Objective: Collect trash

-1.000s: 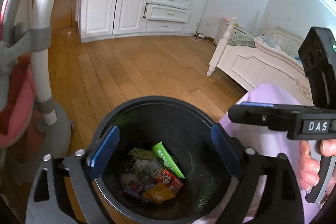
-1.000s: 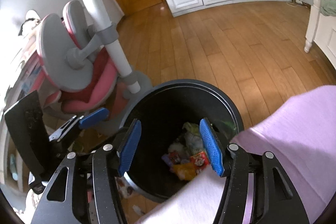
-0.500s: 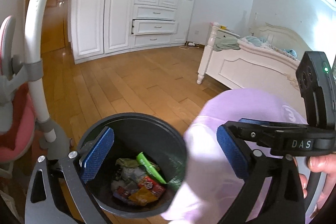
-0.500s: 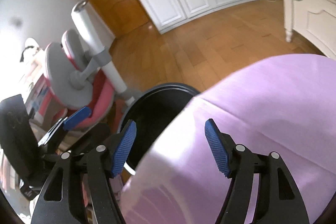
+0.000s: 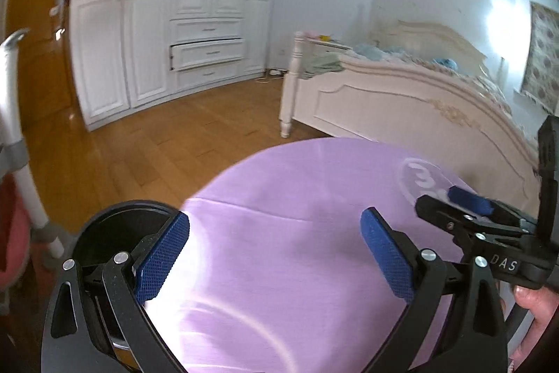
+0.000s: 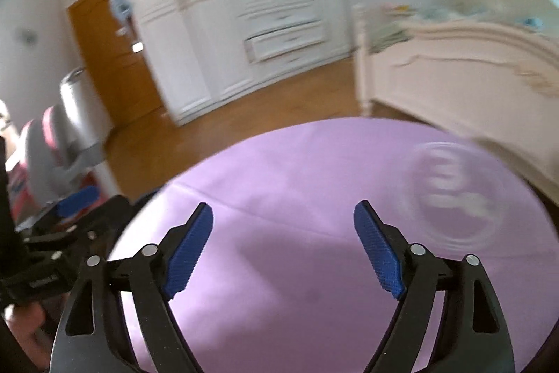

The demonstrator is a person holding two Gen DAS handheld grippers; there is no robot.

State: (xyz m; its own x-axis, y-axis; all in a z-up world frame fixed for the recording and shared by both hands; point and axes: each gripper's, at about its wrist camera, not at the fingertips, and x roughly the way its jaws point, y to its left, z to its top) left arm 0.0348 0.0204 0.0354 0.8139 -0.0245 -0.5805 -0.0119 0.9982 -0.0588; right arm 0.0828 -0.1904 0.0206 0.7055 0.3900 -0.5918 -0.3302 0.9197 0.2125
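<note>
Both grippers stood wide open and empty over a lilac cloth-covered round surface that filled the space between and beyond their jaws. The left gripper had the black trash bin just outside its left jaw, half hidden by the cloth; the right gripper faced the white bed.

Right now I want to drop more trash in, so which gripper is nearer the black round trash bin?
Left. The left gripper sits right beside the black round trash bin; the right gripper is farther right.
</note>
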